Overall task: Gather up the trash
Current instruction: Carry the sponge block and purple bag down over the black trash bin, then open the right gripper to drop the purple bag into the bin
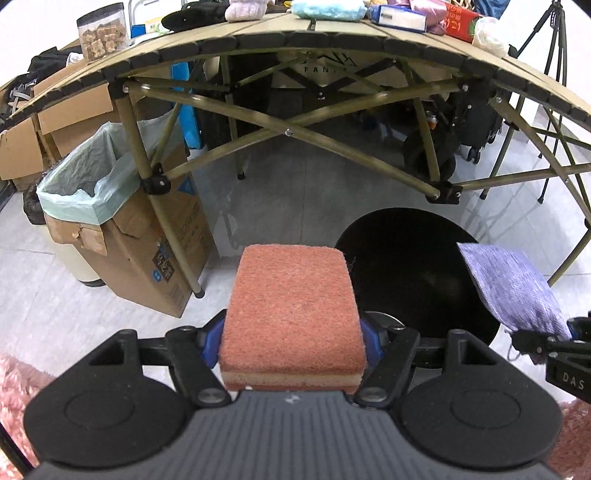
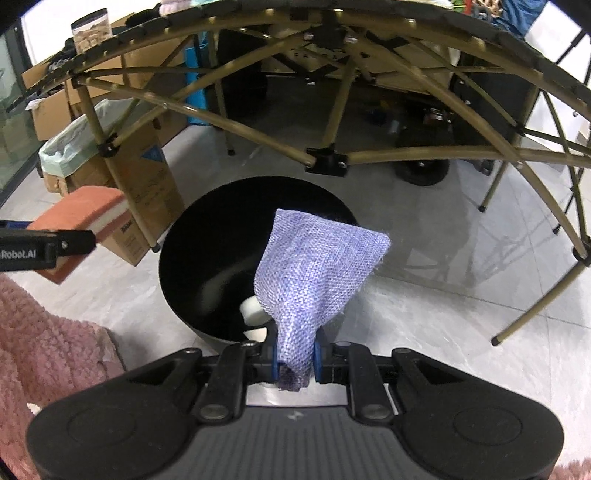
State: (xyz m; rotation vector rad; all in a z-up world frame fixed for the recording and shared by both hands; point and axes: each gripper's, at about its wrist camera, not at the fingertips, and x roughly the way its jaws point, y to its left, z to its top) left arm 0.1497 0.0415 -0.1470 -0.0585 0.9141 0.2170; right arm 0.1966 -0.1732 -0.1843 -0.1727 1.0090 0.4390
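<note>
A folding counter [image 1: 332,35] on crossed olive legs carries a clear jar [image 1: 101,31] near its left edge and soft bundles along the back. A bag-lined cardboard box [image 1: 122,221] stands beside its left leg; a tripod [image 1: 550,40] stands right.

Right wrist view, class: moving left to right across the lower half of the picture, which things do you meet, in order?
Pink fluffy rug → orange sponge held by the left gripper → black bin → purple woven pouch pinched by the right gripper → table leg.
</note>
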